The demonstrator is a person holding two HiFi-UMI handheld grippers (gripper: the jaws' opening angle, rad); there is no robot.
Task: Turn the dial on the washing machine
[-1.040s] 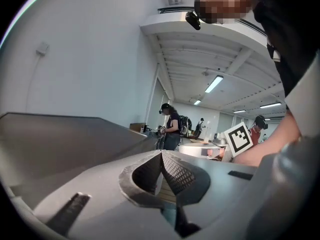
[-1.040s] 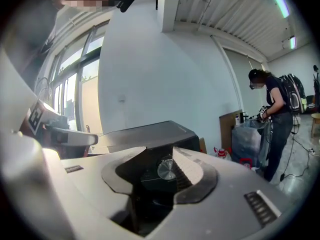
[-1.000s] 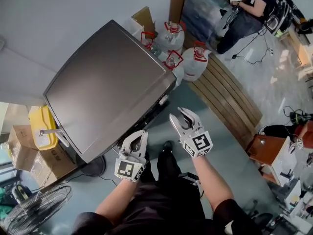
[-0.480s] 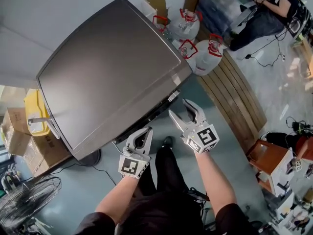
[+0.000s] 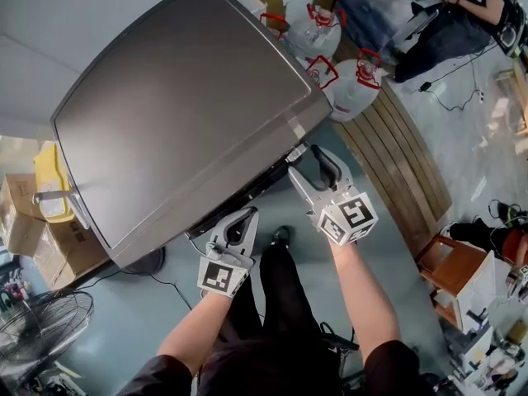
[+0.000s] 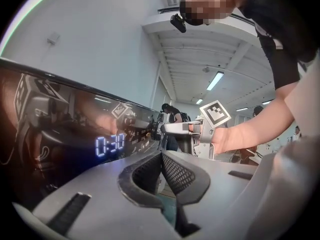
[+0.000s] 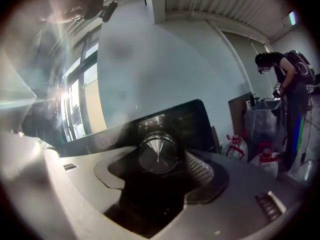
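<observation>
The washing machine (image 5: 181, 114) has a grey top and a dark control panel lit with "0:30" (image 6: 110, 145). Its silver dial (image 7: 157, 154) sits on that panel at the front right corner. My right gripper (image 5: 302, 160) is at that corner. In the right gripper view the dial stands between the jaws of that gripper (image 7: 159, 161), with a gap on each side. The jaws are opening and the pads do not press on it. My left gripper (image 5: 235, 225) hangs below the panel's front edge, shut on nothing, its tips (image 6: 161, 158) together.
Several water jugs (image 5: 355, 85) with red handles stand behind the machine's right side, beside a wooden slatted platform (image 5: 404, 163). A yellow container (image 5: 49, 188) and cardboard boxes (image 5: 49, 254) sit at the left, a fan (image 5: 41, 328) lower left. A person (image 5: 462, 15) works at top right.
My right gripper has moved up to the machine's front corner and its jaws have spread wider around the dial. The left gripper has kept its place, still shut.
</observation>
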